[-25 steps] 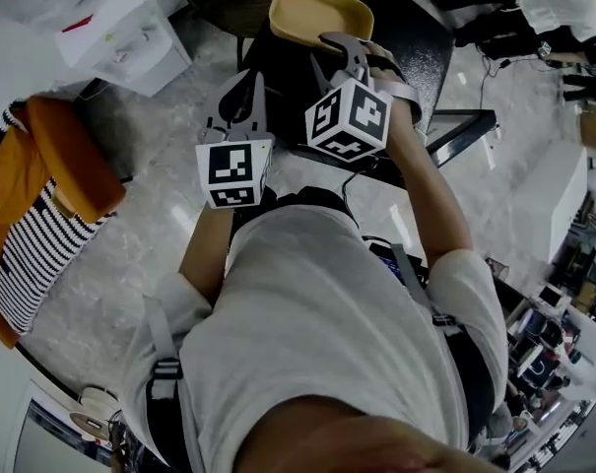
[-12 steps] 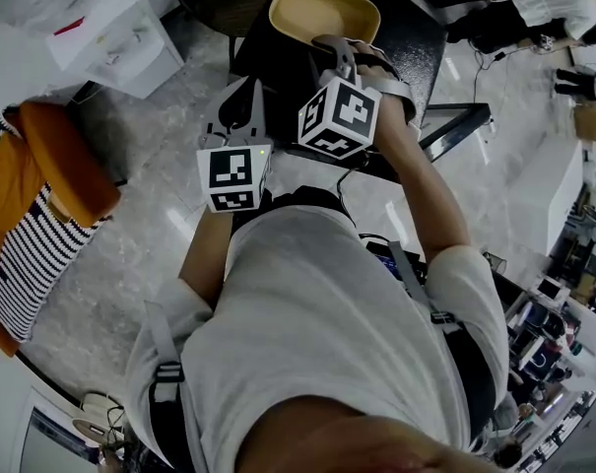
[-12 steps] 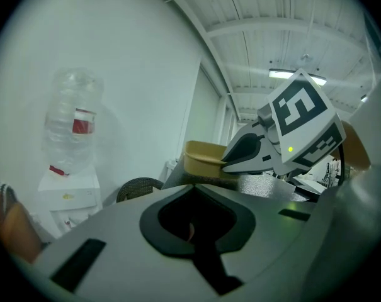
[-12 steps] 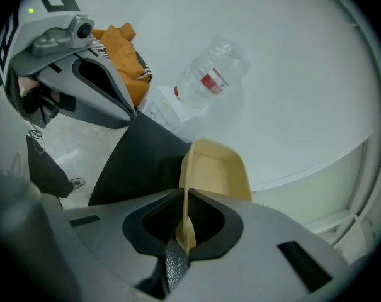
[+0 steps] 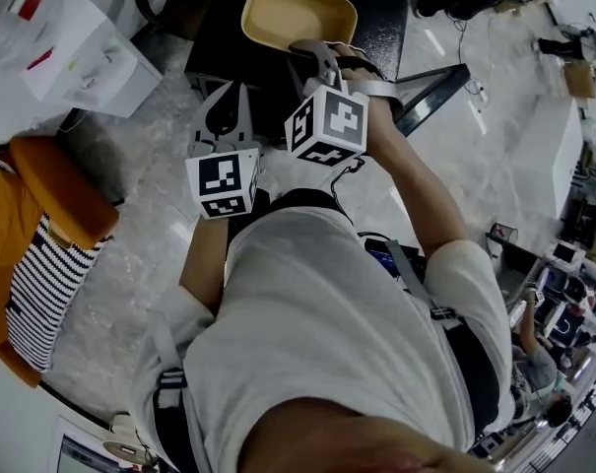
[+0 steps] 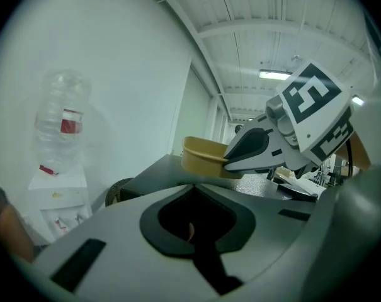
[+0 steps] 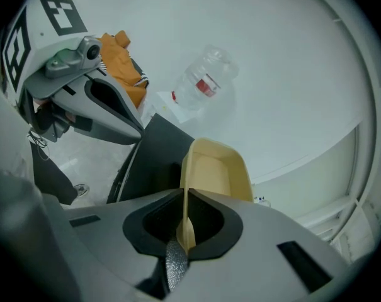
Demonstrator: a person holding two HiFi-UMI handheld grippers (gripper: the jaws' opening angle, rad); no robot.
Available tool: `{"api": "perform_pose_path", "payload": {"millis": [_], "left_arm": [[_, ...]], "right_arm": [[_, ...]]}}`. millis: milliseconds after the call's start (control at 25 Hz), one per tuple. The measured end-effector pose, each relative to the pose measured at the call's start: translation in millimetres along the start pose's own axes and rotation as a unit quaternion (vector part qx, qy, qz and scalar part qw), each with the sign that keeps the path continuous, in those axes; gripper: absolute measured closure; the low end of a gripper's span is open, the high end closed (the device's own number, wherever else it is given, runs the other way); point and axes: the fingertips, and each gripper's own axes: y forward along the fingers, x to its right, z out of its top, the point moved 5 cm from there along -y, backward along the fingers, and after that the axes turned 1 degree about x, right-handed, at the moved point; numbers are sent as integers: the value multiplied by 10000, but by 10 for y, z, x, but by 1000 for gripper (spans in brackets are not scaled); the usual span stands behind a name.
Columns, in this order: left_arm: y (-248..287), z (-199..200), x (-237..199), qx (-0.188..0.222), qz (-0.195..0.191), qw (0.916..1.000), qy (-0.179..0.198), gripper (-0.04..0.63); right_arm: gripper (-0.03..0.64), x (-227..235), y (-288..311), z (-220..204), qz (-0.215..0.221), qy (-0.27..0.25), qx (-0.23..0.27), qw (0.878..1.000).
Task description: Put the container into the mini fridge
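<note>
Having just closed, the right tool (image 7: 185, 197) pinches the container (image 7: 216, 167) by its rim (left tool (image 6: 193, 190) closed, empty).

Bright, even indoor light; strong fisheye edge distortion.

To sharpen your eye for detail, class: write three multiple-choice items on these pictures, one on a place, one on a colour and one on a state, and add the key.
1. The container is over:
A the black top
B the orange cushion
C the white box

2. The container's colour is:
A blue
B yellow
C red

3. The right gripper is:
A wide open
B shut on nothing
C shut on the container's rim

Key:
1 A, the head view shows it above the dark top.
2 B, it is pale yellow in every view.
3 C, its jaws have just been closing and now pinch the rim wall.
</note>
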Motion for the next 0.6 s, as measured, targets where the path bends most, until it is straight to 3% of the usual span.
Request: {"api": "perform_pose_path", "payload": {"millis": [600], "left_arm": [[-318,-157,906,-122,393,9992,-9,583]], "right_arm": [[566,-397,-1002,-651,-66,479,726,9962]]}}
